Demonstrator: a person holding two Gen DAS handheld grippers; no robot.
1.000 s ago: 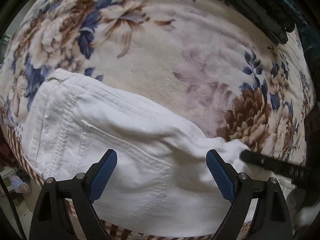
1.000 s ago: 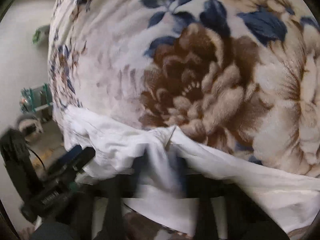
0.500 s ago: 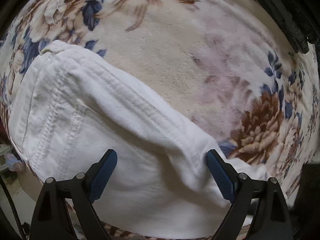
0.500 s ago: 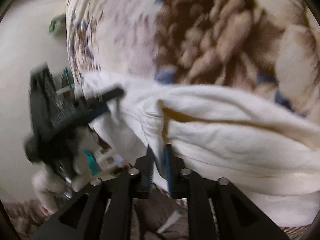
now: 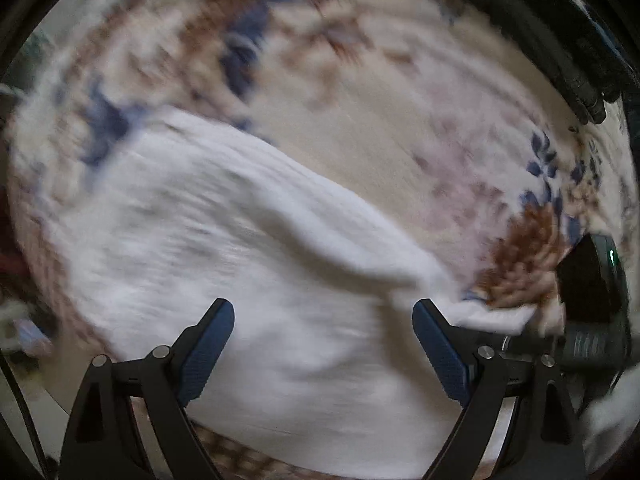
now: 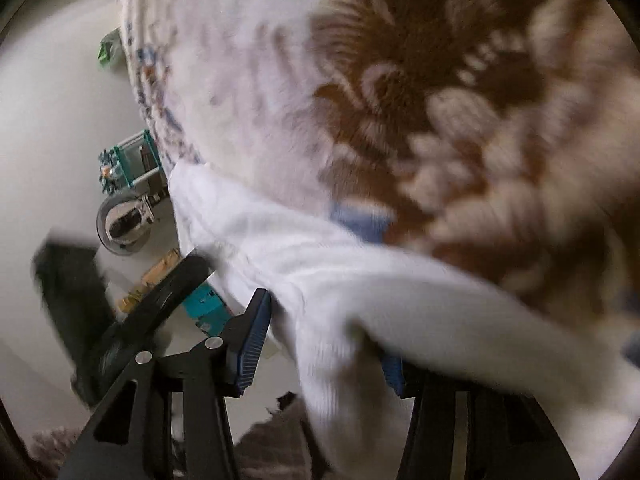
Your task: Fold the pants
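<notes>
Pants lower centre on floral blanket, bunched, fold unfinished. Left gripper spread, empty. Right gripper spread around cloth, not pinching.

A: Beyond the white pants, the floral blanket lies bare, open room for a tool. Far edge blocked by a dark bundle.

B: Right tool stands spread, cloth draped between its fingers and over the right one. Left of it, past the blanket edge, clutter on the floor: a teal rack, a round fixture, boxes.

A: Left tool spread wide over the cloth, nothing between. The other device crowds its right side.
</notes>
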